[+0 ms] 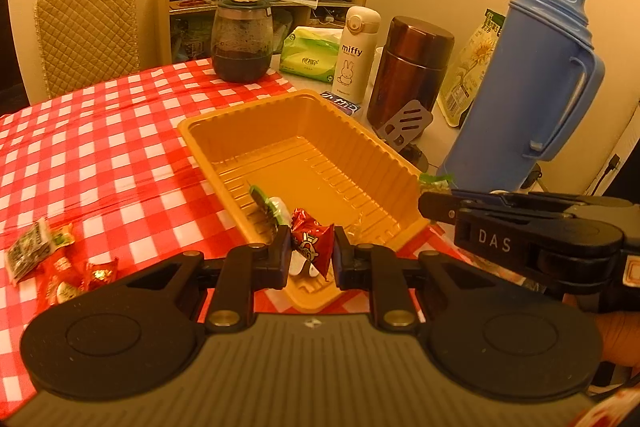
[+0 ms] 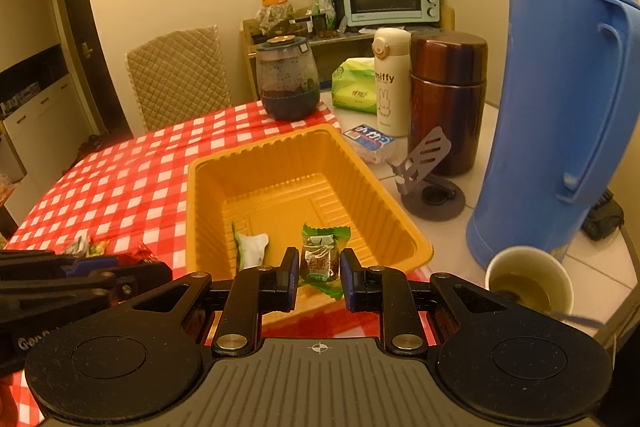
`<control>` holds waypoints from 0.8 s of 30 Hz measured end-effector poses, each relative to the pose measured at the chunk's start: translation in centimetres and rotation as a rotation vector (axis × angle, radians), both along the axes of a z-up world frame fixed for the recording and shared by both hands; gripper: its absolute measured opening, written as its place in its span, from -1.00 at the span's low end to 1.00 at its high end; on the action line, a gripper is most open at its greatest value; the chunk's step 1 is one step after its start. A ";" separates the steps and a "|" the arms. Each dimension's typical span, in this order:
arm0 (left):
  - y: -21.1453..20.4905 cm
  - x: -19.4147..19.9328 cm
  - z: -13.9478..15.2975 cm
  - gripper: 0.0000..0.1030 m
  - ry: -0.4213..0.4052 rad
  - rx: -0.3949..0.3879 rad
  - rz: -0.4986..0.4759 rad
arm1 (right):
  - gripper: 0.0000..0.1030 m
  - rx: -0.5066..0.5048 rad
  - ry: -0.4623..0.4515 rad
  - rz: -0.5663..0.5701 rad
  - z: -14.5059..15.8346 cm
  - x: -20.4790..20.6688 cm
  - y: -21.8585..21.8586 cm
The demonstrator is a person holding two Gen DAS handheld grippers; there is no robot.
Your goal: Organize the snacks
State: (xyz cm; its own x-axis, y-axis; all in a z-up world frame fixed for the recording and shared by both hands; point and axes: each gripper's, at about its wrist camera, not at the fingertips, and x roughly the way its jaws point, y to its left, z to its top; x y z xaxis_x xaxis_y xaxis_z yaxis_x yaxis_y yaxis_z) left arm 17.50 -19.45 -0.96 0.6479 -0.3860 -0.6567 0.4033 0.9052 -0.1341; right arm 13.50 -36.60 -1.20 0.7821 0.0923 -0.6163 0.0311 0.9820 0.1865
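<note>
At the lower centre of its view, the left claw [image 1: 311, 254] is clamped on a red-wrapped candy [image 1: 310, 241]. The right claw [image 2: 319, 274] pinches a green-wrapped candy [image 2: 320, 257] over the near rim of the yellow tray [image 2: 404, 227]. A white snack [image 2: 252, 247] lies inside the tray, and loose snacks [image 1: 48, 259] sit lower left on the checkered tabletop [image 1: 100, 147].

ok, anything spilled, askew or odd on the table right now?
Nothing spilled or damaged. The orange tray sits skewed to the tablecloth checks, its near corner over the cloth's edge. A few loose snacks still lie on the cloth. Cup upright beside the blue thermos.
</note>
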 end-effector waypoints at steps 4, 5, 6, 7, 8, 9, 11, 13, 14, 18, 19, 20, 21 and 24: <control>-0.6 1.4 -0.6 -0.64 0.010 0.001 0.000 | -0.57 0.001 0.002 0.007 -0.2 1.6 -0.5; -0.7 1.8 -0.7 -0.64 0.013 0.000 0.001 | -0.57 0.004 0.003 0.007 -0.3 2.0 -0.6; -0.8 2.2 -0.8 -0.64 0.016 0.000 0.003 | -0.57 0.006 0.005 0.007 -0.4 2.4 -0.8; -1.0 2.5 -1.0 -0.64 0.018 0.000 0.004 | -0.57 0.007 0.008 0.007 -0.6 2.7 -0.9; -1.1 2.8 -1.2 -0.64 0.020 0.000 0.006 | -0.57 0.006 0.010 0.008 -0.7 3.0 -1.0; -1.2 3.2 -1.3 -0.64 0.023 0.002 0.008 | -0.57 0.006 0.014 0.009 -0.9 3.4 -1.2; -1.4 4.0 -1.7 -0.64 0.033 0.006 0.009 | -0.57 0.008 0.022 0.010 -1.2 4.0 -1.4; -1.7 4.6 -2.2 -0.64 0.039 0.014 0.009 | -0.57 0.010 0.027 0.009 -1.5 4.6 -1.6; -1.8 4.9 -2.4 -0.64 0.043 0.018 0.007 | -0.57 0.012 0.031 0.010 -1.7 4.8 -1.7; -2.4 5.8 -3.0 -0.64 0.053 0.023 0.000 | -0.57 0.013 0.039 0.012 -2.1 5.6 -1.9; -2.5 5.9 -3.1 -0.63 0.053 0.024 -0.001 | -0.57 0.013 0.041 0.011 -2.2 5.7 -2.0; -2.7 6.0 -3.2 -0.63 0.052 0.024 -0.003 | -0.57 0.013 0.042 0.010 -2.3 5.8 -2.0; -2.9 6.1 -3.2 -0.63 0.051 0.025 -0.006 | -0.57 0.014 0.043 0.008 -2.4 5.8 -2.1; -3.1 6.4 -3.3 -0.28 0.045 0.026 -0.006 | -0.57 0.016 0.048 0.004 -2.6 6.0 -2.2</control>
State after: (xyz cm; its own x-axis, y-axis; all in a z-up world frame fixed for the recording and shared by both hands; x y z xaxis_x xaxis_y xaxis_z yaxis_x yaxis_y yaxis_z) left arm 23.95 -22.59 -4.25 0.6153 -0.3722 -0.6949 0.4033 0.9061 -0.1282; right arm 19.47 -38.82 -3.77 0.7515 0.1054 -0.6513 0.0365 0.9790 0.2005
